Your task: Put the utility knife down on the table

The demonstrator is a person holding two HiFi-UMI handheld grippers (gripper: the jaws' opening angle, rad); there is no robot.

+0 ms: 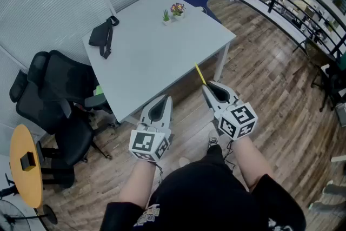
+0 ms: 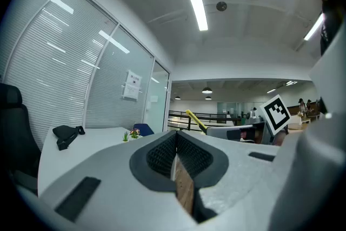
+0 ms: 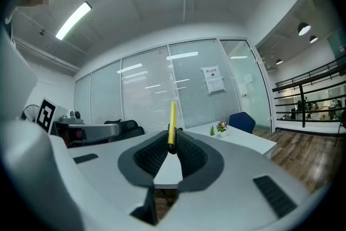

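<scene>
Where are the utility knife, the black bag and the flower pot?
utility knife [image 3: 172,119], right gripper view, middle of its yellow body
black bag [image 1: 101,35], head view, its main pouch
flower pot [image 1: 177,8], head view, the blossoms

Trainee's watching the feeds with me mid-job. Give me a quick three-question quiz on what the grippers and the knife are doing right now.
1. Multiple choice: what does the right gripper hold?
A) a screwdriver
B) the utility knife
C) nothing

2. True or false: the utility knife already lies on the table.

3. Fill in the blank: on the left gripper, the jaws are ___, with nothing between them.

Key: 1 B; 2 false, it is in the right gripper's jaws, up off the table; 3 together.
</scene>
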